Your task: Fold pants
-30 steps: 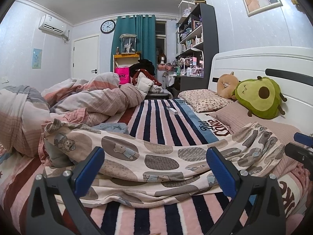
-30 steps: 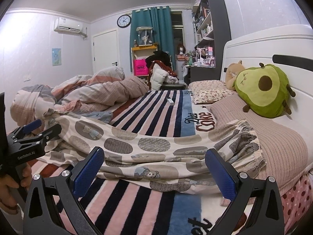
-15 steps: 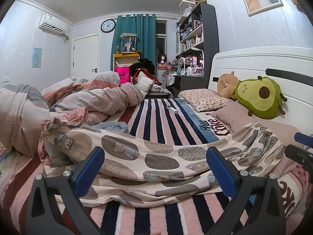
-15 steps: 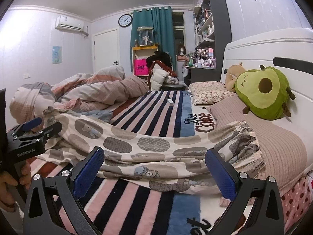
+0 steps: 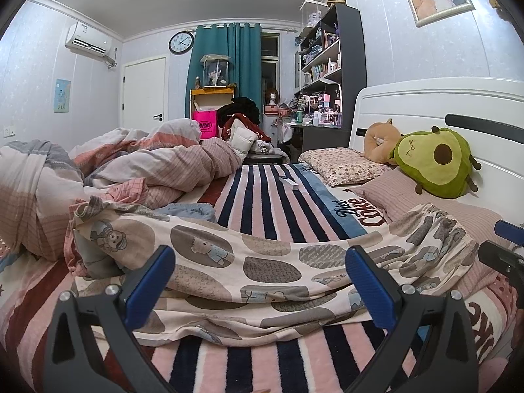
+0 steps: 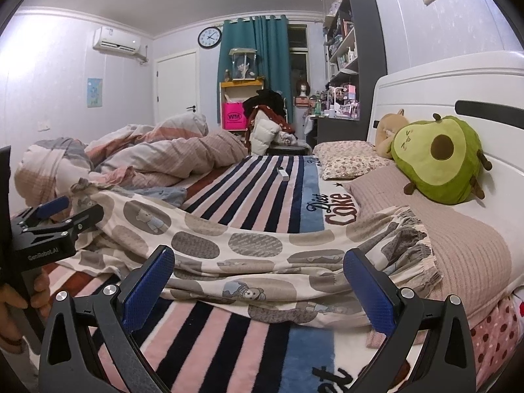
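Observation:
Cream pants (image 5: 258, 268) with grey ovals and bear prints lie spread sideways across the striped blanket (image 5: 262, 203). Their gathered waistband (image 5: 435, 226) rests on a pink pillow at the right, and the leg ends bunch at the left. My left gripper (image 5: 262, 281) hovers open just in front of the pants, holding nothing. In the right wrist view the same pants (image 6: 249, 255) stretch across, with my right gripper (image 6: 258, 281) open and empty near their front edge. The left gripper (image 6: 55, 219) shows there at the far left, held by a hand (image 6: 13, 301).
A rumpled duvet (image 5: 114, 170) is heaped on the left of the bed. An avocado plush (image 5: 435, 163) and an orange plush (image 5: 380, 140) lean on the white headboard (image 5: 442, 104). A small white box (image 5: 288, 181) lies on the blanket further back.
Both views have shifted only slightly. The pants lie as before and both grippers stay open.

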A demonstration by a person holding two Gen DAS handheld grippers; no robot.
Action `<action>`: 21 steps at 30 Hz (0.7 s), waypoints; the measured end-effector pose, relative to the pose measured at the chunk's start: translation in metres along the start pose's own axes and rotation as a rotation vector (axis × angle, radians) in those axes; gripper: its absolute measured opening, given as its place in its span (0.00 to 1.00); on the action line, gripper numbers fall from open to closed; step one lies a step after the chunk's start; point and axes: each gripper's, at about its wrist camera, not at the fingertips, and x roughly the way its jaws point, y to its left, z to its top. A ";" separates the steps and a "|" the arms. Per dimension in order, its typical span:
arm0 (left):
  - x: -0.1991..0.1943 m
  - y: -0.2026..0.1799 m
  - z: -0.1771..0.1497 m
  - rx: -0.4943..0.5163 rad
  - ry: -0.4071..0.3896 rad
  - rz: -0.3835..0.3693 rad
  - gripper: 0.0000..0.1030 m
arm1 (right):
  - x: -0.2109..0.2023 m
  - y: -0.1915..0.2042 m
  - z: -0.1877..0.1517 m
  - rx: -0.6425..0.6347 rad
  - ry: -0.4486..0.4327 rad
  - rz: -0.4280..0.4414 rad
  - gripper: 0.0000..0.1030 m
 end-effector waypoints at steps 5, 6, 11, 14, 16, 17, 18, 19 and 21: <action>0.000 0.000 0.000 0.000 0.001 0.000 0.99 | 0.000 0.000 0.000 0.001 0.000 -0.001 1.00; 0.001 0.001 -0.001 -0.001 0.004 -0.001 0.99 | 0.000 0.000 0.000 -0.001 -0.001 0.002 1.00; 0.011 0.009 -0.004 -0.014 0.038 -0.020 0.99 | 0.005 -0.002 -0.001 0.016 0.027 0.021 1.00; 0.020 0.015 -0.007 -0.022 0.064 -0.019 0.99 | 0.012 -0.012 -0.005 0.058 0.046 0.037 0.99; 0.025 0.017 -0.009 -0.024 0.081 -0.022 0.99 | 0.020 -0.020 -0.010 0.088 0.065 0.018 0.99; 0.031 0.022 -0.011 -0.030 0.099 -0.028 0.99 | 0.024 -0.026 -0.012 0.106 0.077 0.016 0.99; 0.034 0.023 -0.011 -0.034 0.106 -0.033 0.99 | 0.029 -0.031 -0.015 0.125 0.088 0.022 0.98; 0.039 0.028 -0.014 -0.046 0.122 -0.047 0.99 | 0.035 -0.039 -0.019 0.150 0.101 0.026 0.94; 0.046 0.041 -0.019 -0.088 0.156 -0.062 0.99 | 0.048 -0.058 -0.027 0.191 0.141 0.009 0.77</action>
